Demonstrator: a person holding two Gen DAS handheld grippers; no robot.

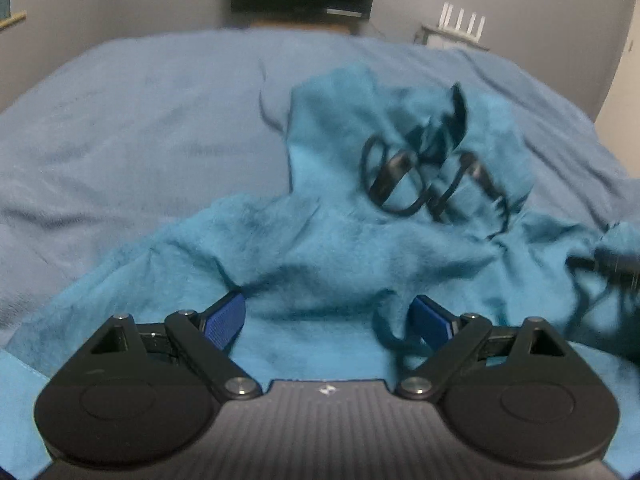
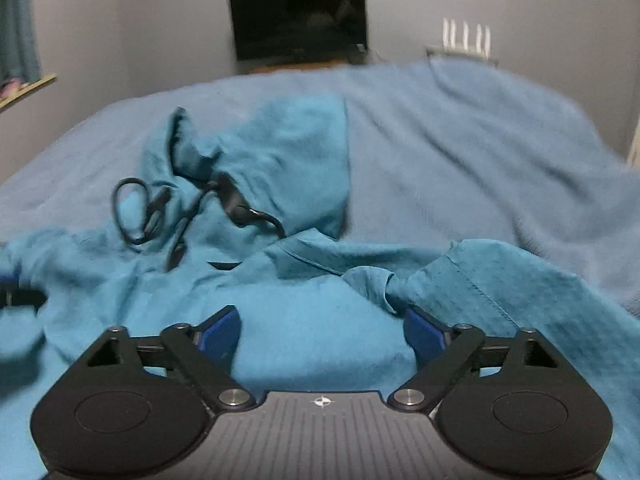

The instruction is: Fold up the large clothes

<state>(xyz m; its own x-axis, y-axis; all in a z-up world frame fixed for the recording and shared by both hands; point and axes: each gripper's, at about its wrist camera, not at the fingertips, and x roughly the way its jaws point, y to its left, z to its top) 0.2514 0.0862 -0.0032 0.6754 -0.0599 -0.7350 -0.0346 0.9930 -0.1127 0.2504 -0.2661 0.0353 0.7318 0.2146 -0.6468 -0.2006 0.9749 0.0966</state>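
- A large teal hooded garment of soft, textured fabric (image 1: 320,248) is lying crumpled on a bed covered with a blue-grey fleece blanket (image 1: 140,128), its hood (image 1: 340,92) pointing toward the far end of the bed.
- Black drawcords with dark toggles (image 1: 404,176) are curling in loops over the chest of the garment, just below the hood opening.
- The left gripper (image 1: 326,320) is hovering low over the near part of the garment with its two blue-padded fingers (image 1: 224,320) spread wide apart; teal cloth is filling the gap between them, but nothing is being pinched.
- The right gripper (image 2: 320,334) is likewise standing with its blue fingers (image 2: 218,334) spread wide over the near cloth, and a bunched fold with a stitched hem (image 2: 460,280) is lying right at its right-hand finger; whether the pad is touching the fold cannot be told.
- In the right wrist view the hood (image 2: 288,140) is sitting left of centre, and the cords (image 2: 160,208) are lying further left.
- At the left edge of that view, a dark piece of the left gripper (image 2: 20,298) is showing above the cloth.
- A dark flat screen (image 2: 300,20) is standing against the grey wall beyond the bed, and a white device with upright antennas (image 2: 466,38) is sitting on a shelf to its right.
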